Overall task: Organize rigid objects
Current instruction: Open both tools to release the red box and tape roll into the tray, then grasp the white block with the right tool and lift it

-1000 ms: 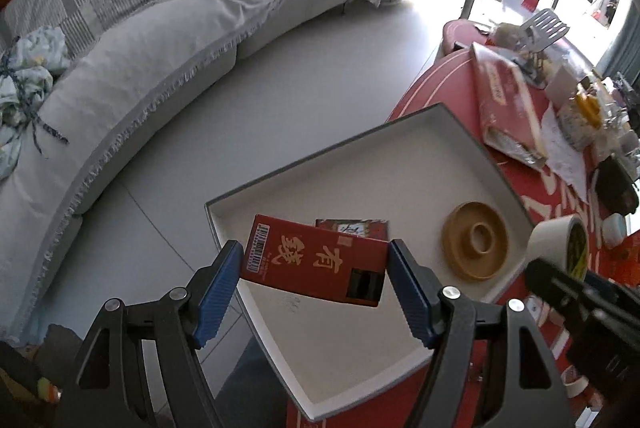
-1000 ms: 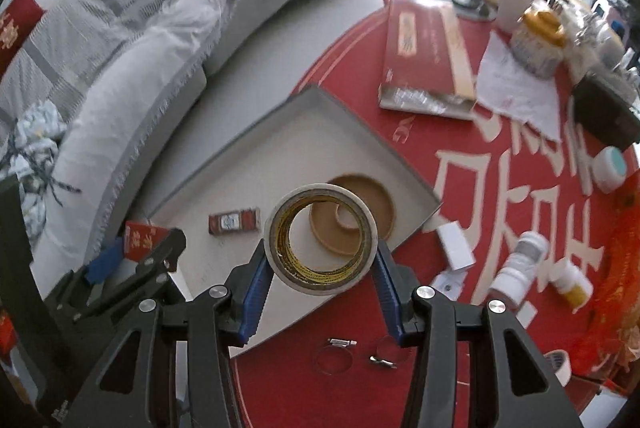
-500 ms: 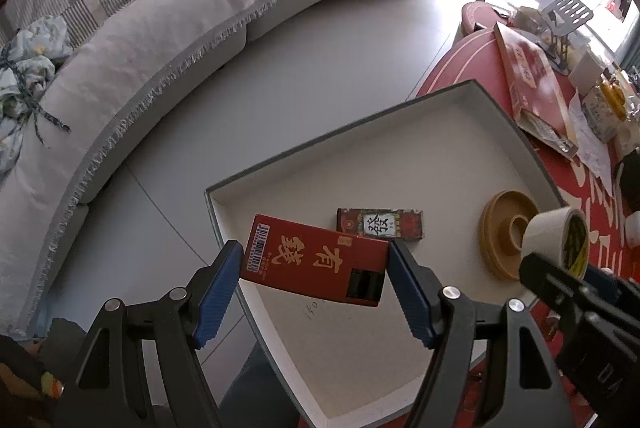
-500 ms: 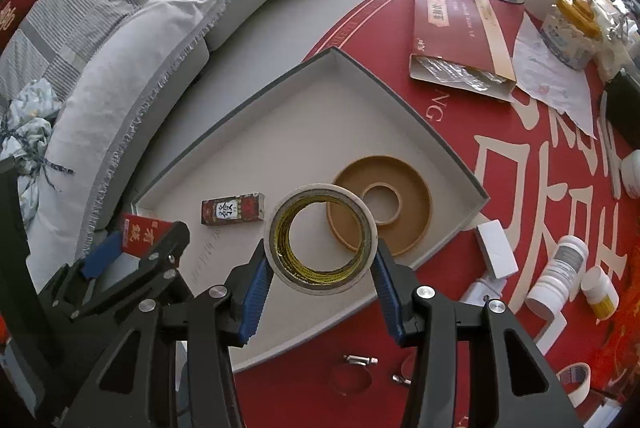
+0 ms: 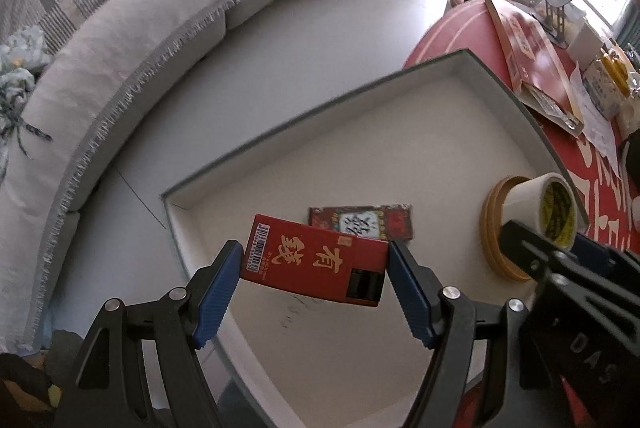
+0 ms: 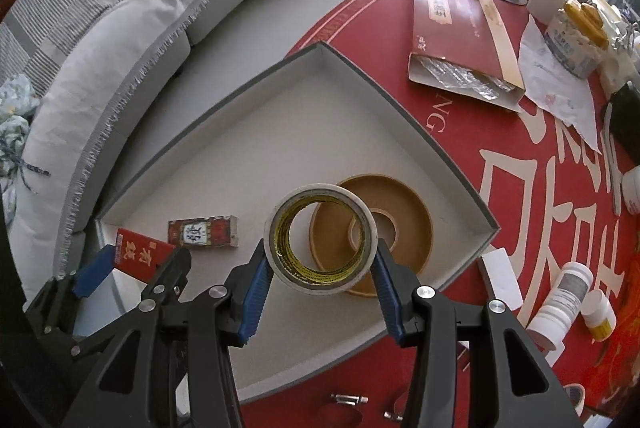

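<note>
Left wrist view: the left gripper [image 5: 314, 270] is clamped on a red box [image 5: 316, 260], one blue pad on each short end.
Red box: it hangs in the air above the tray [image 5: 400, 116], near the tray's left corner.
Long side of red box: it runs left to right, straight across from one pad to the other.
Small box [image 5: 360, 222]: it lies flat in the tray, just behind the red box, and its long side runs almost the same way.
Key gap: the bare tray floor lies right under the red box, on the near side of the small box. I think the red box should go down there, side by side with the small box.
Right wrist view: the right gripper [image 6: 320, 268] is pinching a tape roll [image 6: 320, 238], with a pad pressing on each side.
Tape roll: it is in the air above the tray, with its hole facing the camera.
Brown ring [image 6: 372, 218]: it lies flat in the tray, just behind and under the tape roll.
Nearer hand: the left one is nearer the small box, and the right one is nearer the brown ring.
Risk: the two grippers are close together, so they could bump on the way down.
Table [image 6: 500, 156]: red, with bottles [image 6: 560, 300] still outside the tray.
</note>
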{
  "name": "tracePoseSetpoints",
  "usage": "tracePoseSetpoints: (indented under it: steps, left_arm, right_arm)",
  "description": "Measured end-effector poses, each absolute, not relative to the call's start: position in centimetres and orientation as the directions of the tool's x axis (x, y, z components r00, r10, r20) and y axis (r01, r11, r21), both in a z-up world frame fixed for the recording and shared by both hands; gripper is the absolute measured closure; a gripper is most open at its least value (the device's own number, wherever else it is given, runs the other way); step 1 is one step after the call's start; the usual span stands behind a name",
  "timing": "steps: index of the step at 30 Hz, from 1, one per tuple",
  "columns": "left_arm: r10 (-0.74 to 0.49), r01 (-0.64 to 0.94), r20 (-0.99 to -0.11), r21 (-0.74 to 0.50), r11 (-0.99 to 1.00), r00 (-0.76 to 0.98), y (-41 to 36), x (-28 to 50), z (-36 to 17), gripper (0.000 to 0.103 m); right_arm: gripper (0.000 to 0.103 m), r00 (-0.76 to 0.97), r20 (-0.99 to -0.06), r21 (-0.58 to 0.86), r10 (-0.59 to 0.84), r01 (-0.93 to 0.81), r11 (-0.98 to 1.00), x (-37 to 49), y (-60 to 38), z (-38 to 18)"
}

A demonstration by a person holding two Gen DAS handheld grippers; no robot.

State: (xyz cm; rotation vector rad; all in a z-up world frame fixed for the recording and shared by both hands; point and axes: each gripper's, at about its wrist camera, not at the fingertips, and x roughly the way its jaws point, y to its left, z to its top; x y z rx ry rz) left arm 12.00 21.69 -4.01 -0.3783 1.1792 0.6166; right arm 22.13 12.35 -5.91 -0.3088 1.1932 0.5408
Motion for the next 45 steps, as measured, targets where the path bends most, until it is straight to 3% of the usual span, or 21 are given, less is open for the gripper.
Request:
tracePoseSetpoints:
  steps: [3, 5, 6, 7, 11, 13, 18, 26, 31, 33, 35, 36, 45]
  left_arm:
    - [0.255, -0.616, -0.936, 0.054, 0.786, 0.242, 21.3, 12.4, -4.4, 0.026]
    - [0.246, -0.609, -0.938, 0.049, 0.792, 0.245, 21.1, 12.6, -4.6, 0.024]
    - [0.244, -0.606, -0.939, 0.049, 0.794, 0.244, 21.0, 12.6, -4.6, 0.021]
    - [0.241, -0.603, -0.940, 0.051, 0.796, 0.240, 20.9, 12.6, -4.6, 0.020]
    - [0.256, -0.589, -0.939, 0.074, 0.804, 0.232, 20.5, 12.6, -4.4, 0.011]
    - [0.257, -0.588, -0.936, 0.069, 0.806, 0.242, 20.3, 12.3, -4.1, 0.000]
    - [0.237, -0.572, -0.924, 0.025, 0.820, 0.299, 19.2, 11.2, -2.5, 0.000]
    - [0.218, -0.520, -0.900, -0.011, 0.854, 0.377, 16.5, 8.3, -0.5, 0.000]
    - [0.189, -0.495, -0.901, -0.032, 0.868, 0.390, 15.5, 7.0, -0.1, 0.000]
    - [0.182, -0.482, -0.899, -0.037, 0.875, 0.399, 14.8, 6.5, 0.0, 0.000]
    - [0.183, -0.462, -0.894, -0.030, 0.886, 0.409, 14.1, 6.1, 0.0, 0.000]
    - [0.182, -0.454, -0.894, -0.026, 0.891, 0.409, 13.8, 6.0, -0.1, 0.000]
    - [0.187, -0.450, -0.908, -0.001, 0.893, 0.375, 12.6, 3.7, -1.3, 0.000]
  right_arm:
    - [0.053, 0.265, -0.938, 0.043, 0.222, -0.548, 0.835, 22.4, 12.5, -6.3]
    - [0.039, 0.256, -0.941, 0.045, 0.222, -0.555, 0.831, 22.5, 12.5, -6.3]
    - [0.022, 0.264, -0.937, 0.046, 0.227, -0.553, 0.832, 22.5, 12.5, -6.1]
    - [0.017, 0.277, -0.932, 0.046, 0.234, -0.550, 0.834, 22.4, 12.3, -5.9]
    - [0.017, 0.300, -0.919, 0.053, 0.255, -0.545, 0.837, 22.1, 11.1, -4.9]
    - [0.017, 0.315, -0.912, 0.057, 0.262, -0.535, 0.843, 21.8, 9.5, -4.4]
    - [0.017, 0.392, -0.893, 0.005, 0.220, -0.480, 0.877, 21.2, 4.9, -4.1]
    - [0.018, 0.357, -0.925, -0.054, 0.130, -0.462, 0.885, 23.0, 0.6, -6.8]
    - [0.040, 0.327, -0.942, -0.108, 0.081, -0.519, 0.848, 24.5, 2.2, -9.3]
    - [0.045, 0.323, -0.942, -0.092, 0.089, -0.507, 0.857, 24.9, 2.2, -9.7]
    - [0.060, 0.316, -0.943, -0.075, 0.105, -0.510, 0.857, 24.7, 2.2, -9.6]
    - [0.078, 0.314, -0.943, -0.075, 0.111, -0.525, 0.848, 24.4, 2.4, -9.5]
    - [0.078, 0.190, -0.953, 0.046, 0.237, -0.681, 0.731, 16.0, 3.3, -10.2]
